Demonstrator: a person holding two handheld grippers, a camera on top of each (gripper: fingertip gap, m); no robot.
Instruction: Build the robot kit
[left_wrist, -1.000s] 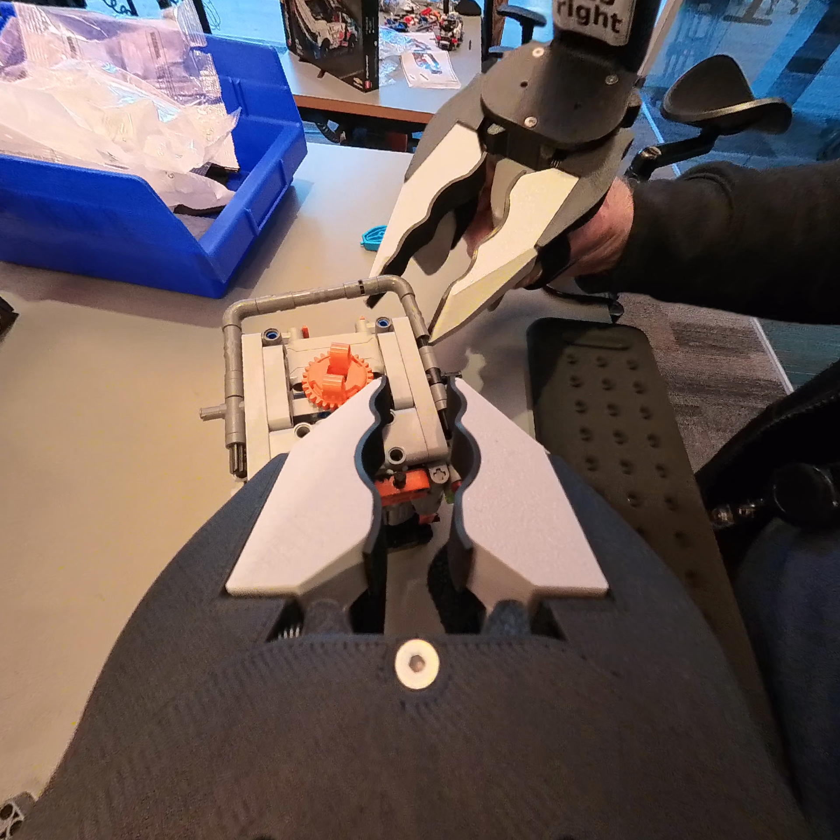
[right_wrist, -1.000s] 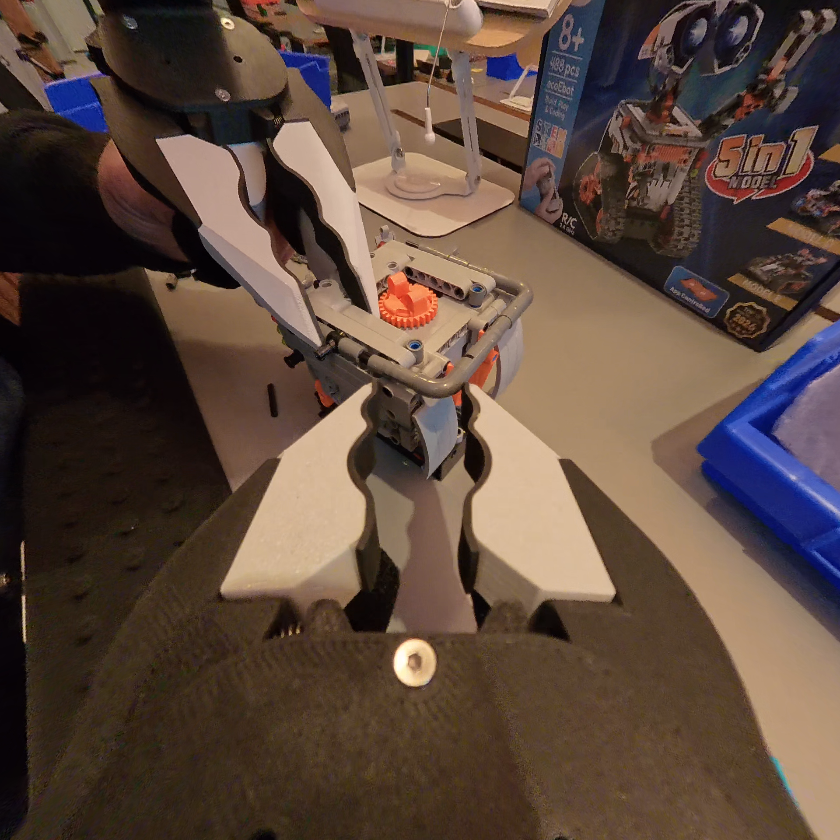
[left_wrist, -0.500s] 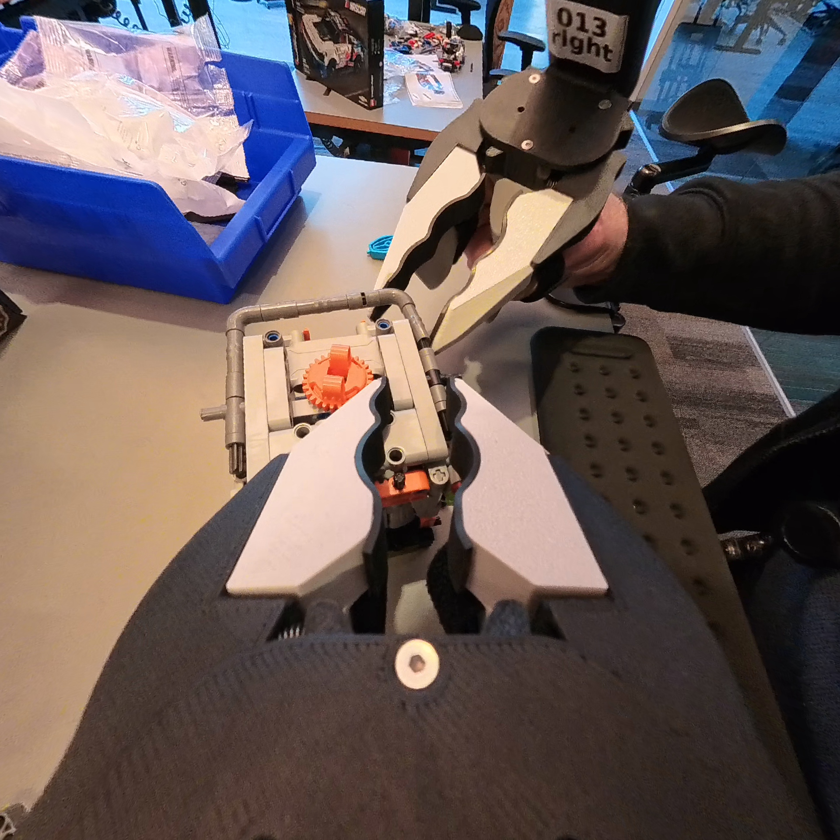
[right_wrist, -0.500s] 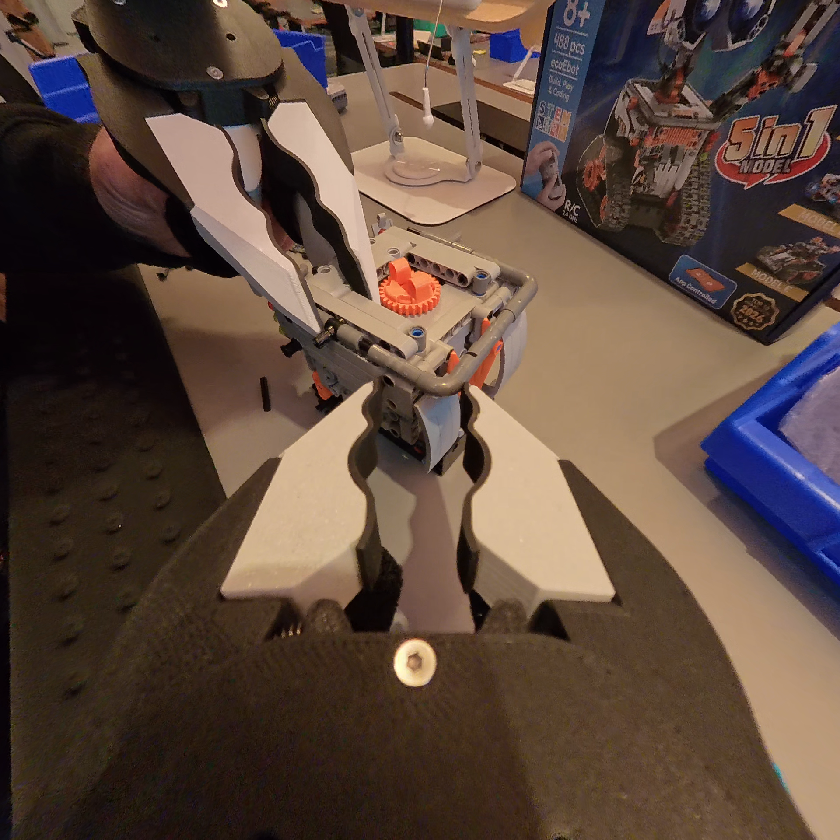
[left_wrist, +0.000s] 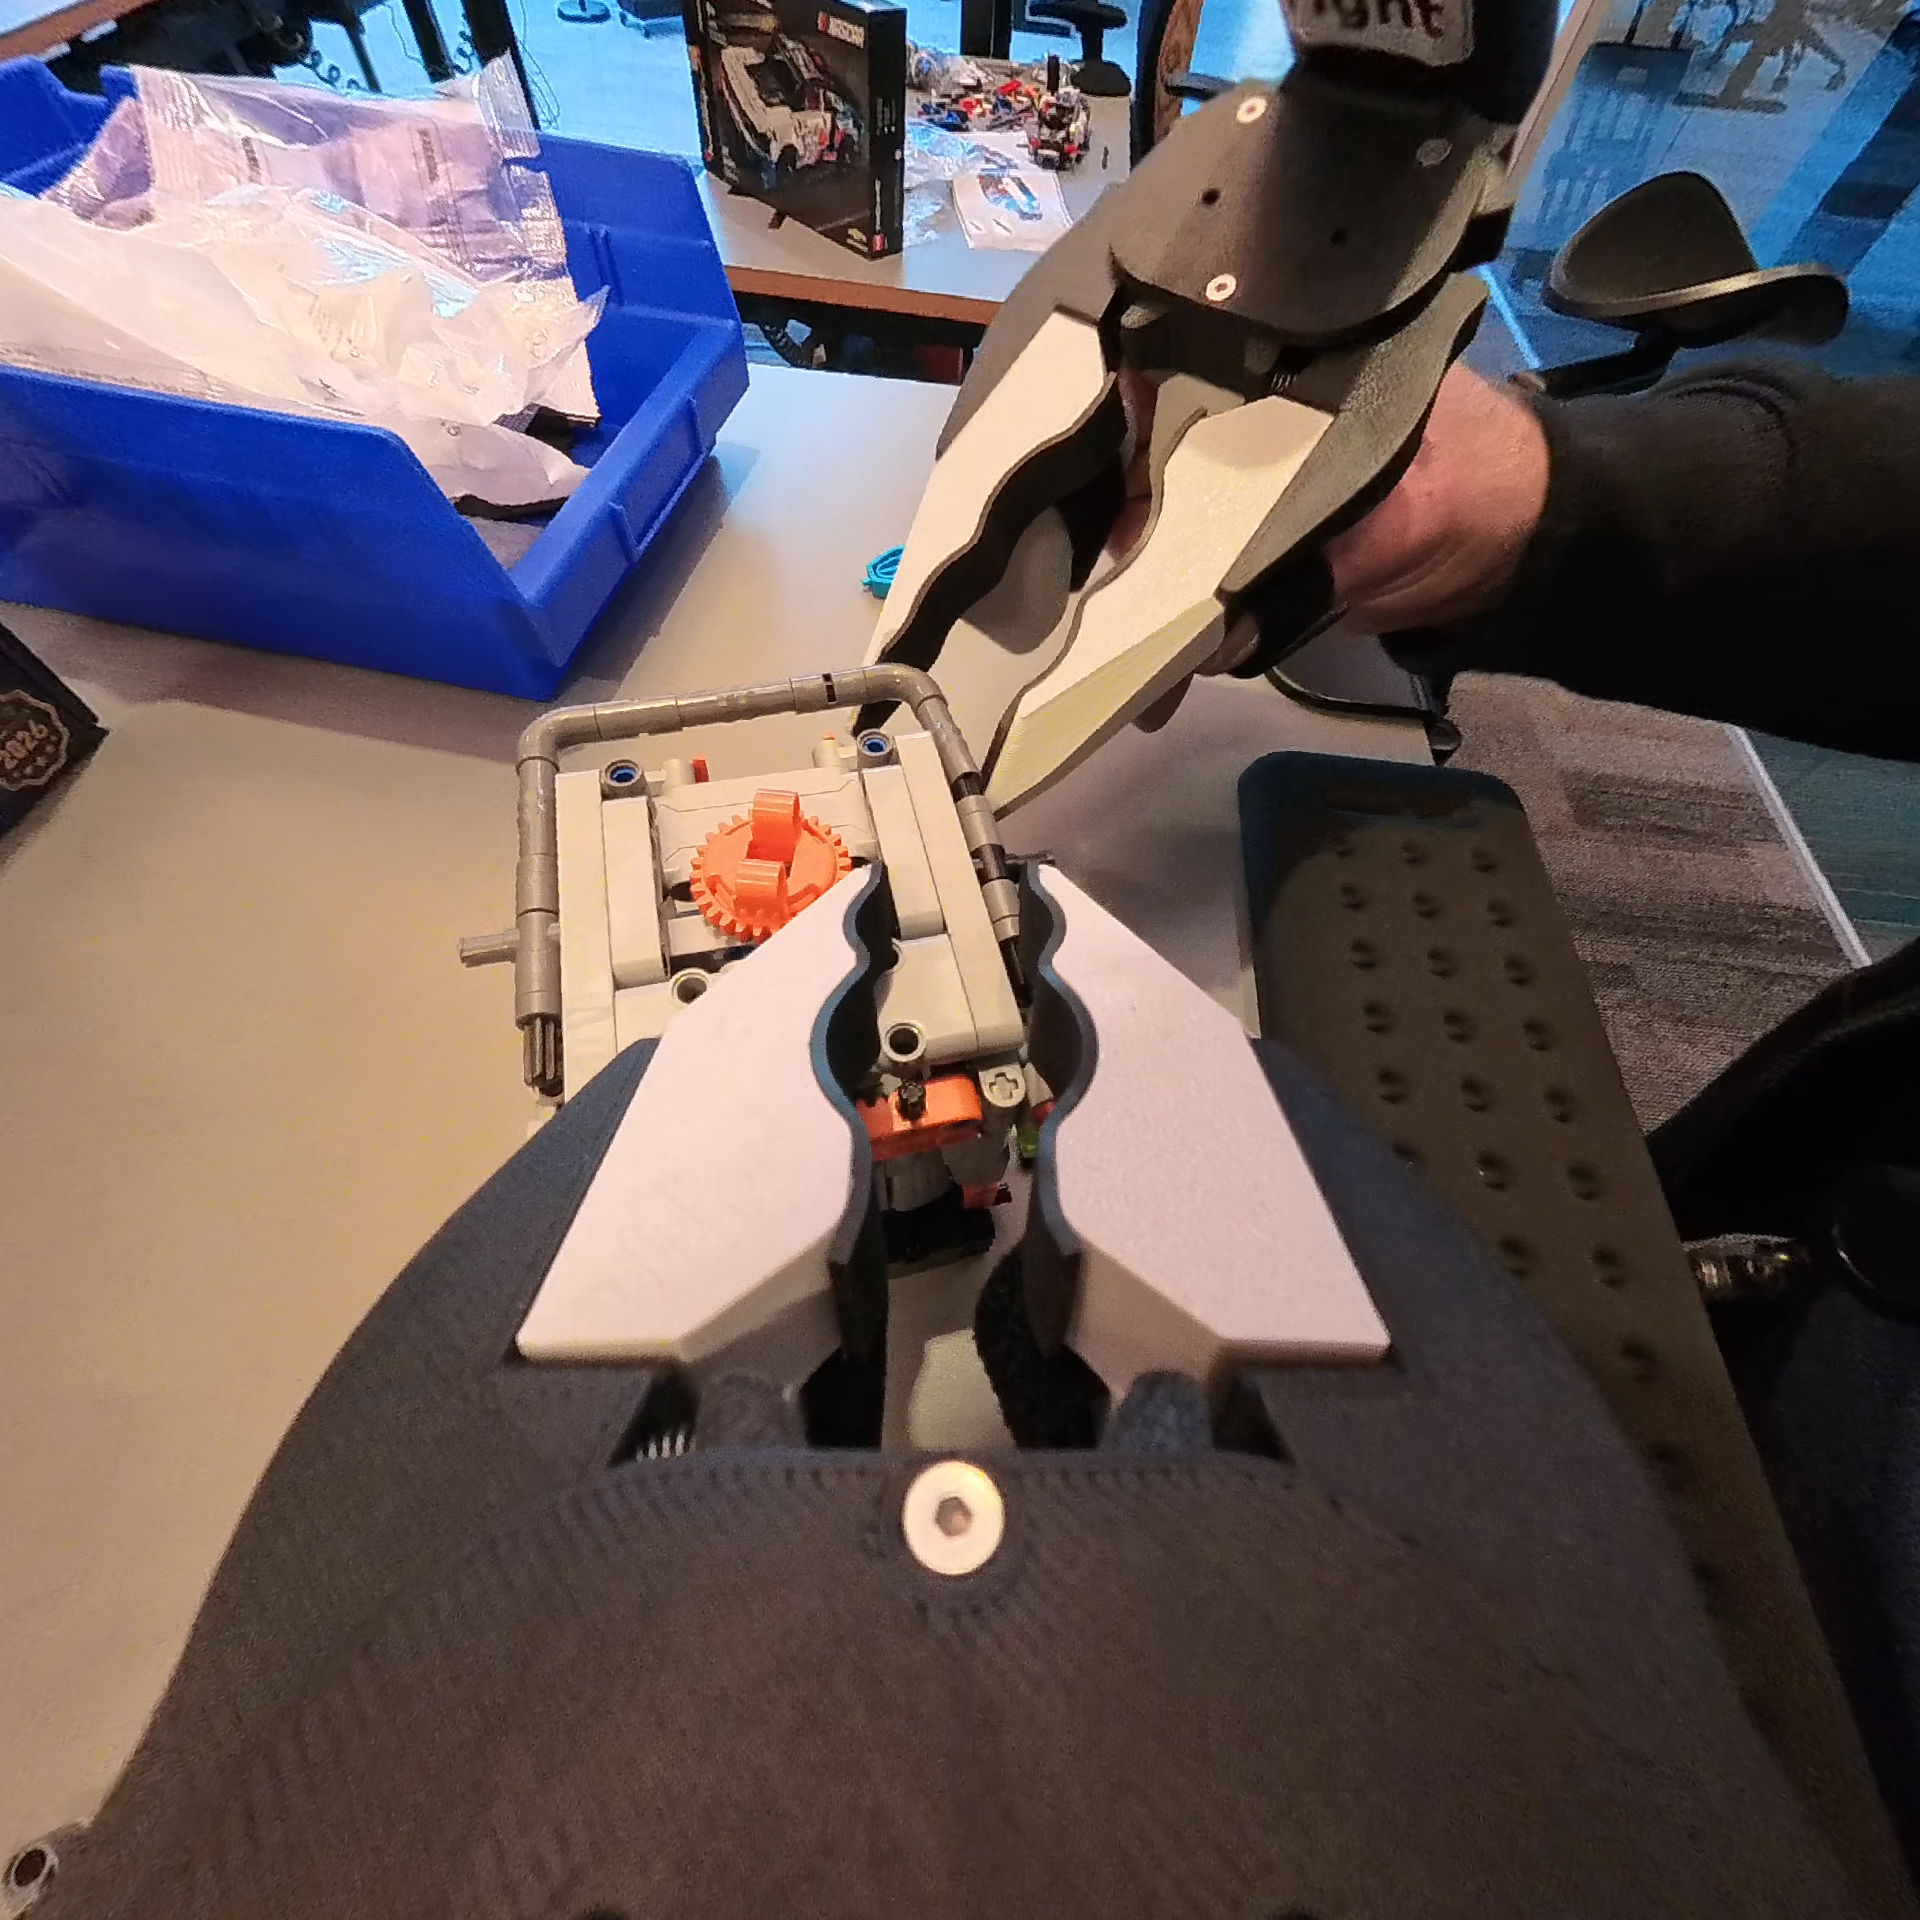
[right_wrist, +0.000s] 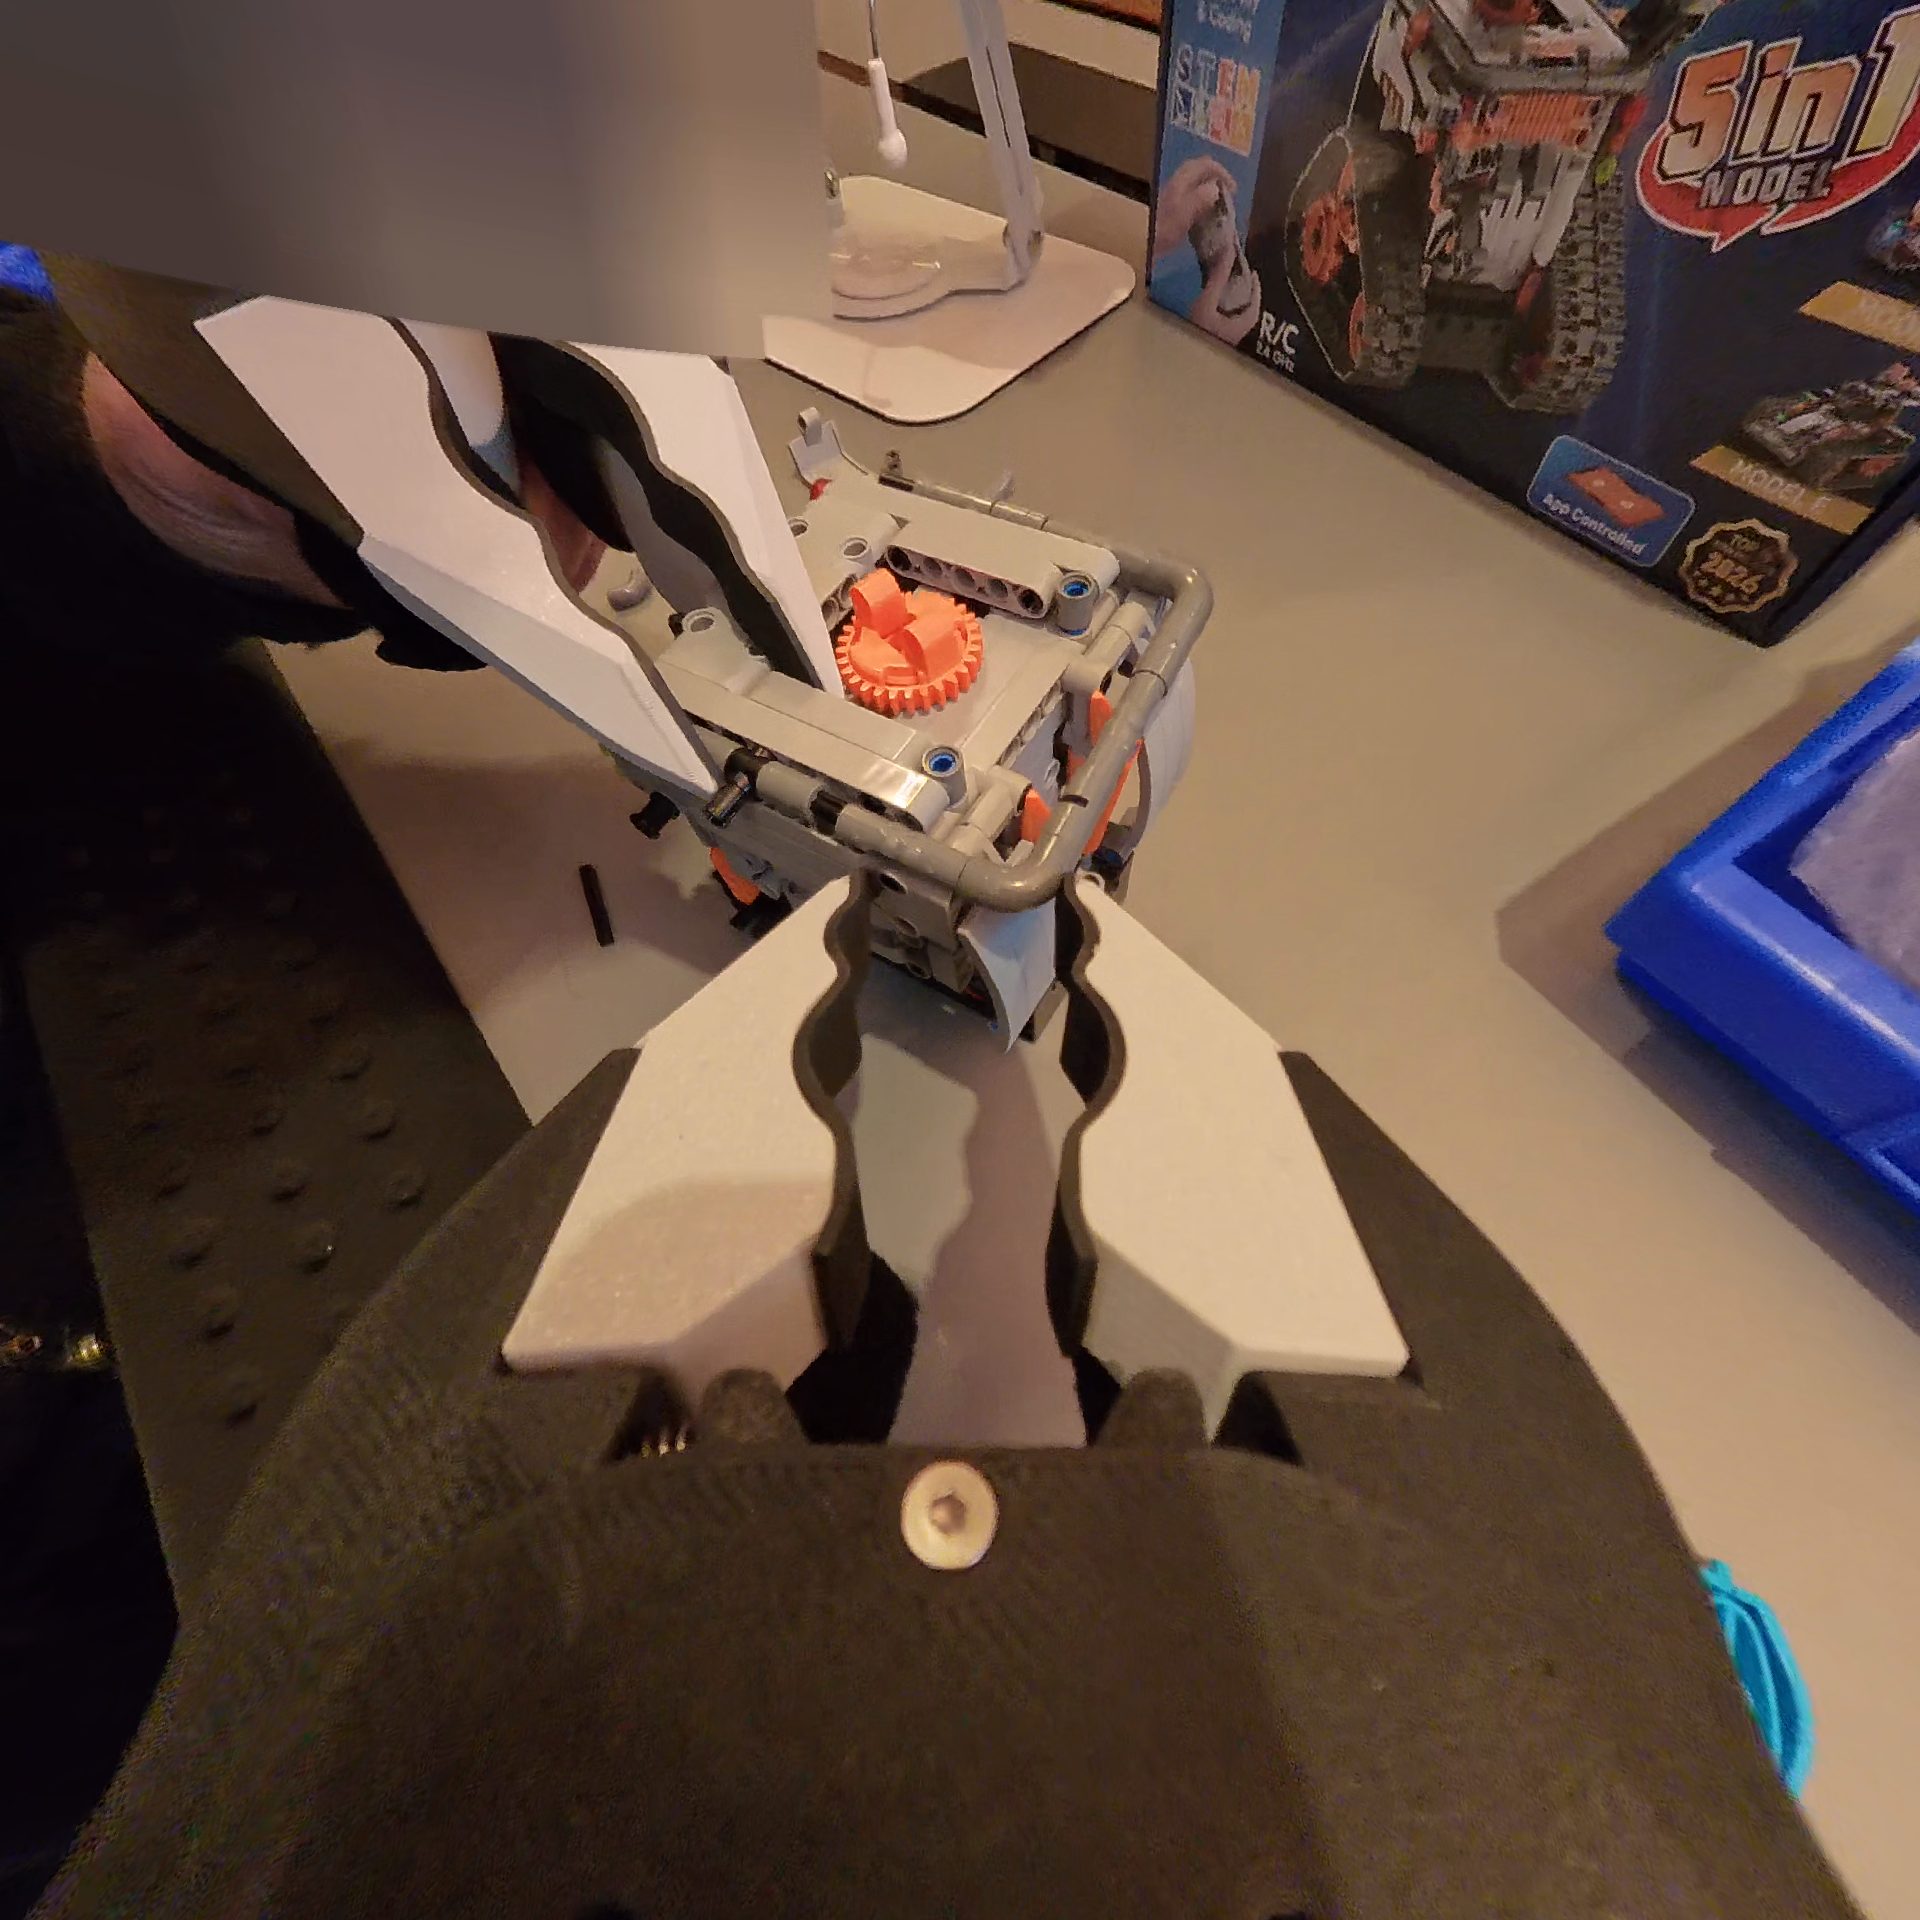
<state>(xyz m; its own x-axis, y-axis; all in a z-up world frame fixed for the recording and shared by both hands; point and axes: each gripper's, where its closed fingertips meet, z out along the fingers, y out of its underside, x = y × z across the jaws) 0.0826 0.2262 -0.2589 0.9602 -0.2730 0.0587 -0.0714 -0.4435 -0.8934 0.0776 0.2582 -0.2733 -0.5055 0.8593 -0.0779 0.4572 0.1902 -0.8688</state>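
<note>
Near the worktop's front edge stands a grey brick-built model (left_wrist: 769, 894), its side beam clamped in the left gripper (left_wrist: 951, 883) seemingly to steady it, while the right gripper (right_wrist: 961, 894), jaws part-open, straddles the dark-grey corner tube (right_wrist: 1049, 883) unclamped.

A grey tabletop (left_wrist: 260, 1039) carries a grey-and-orange brick model (left_wrist: 769, 883) near its edge. Behind the model to the left sits a blue bin (left_wrist: 343, 540) of clear plastic bags; behind it to the right lies a small teal ring (left_wrist: 881, 569). A black perforated mat (left_wrist: 1455, 1039) lies just right of the model.
</note>
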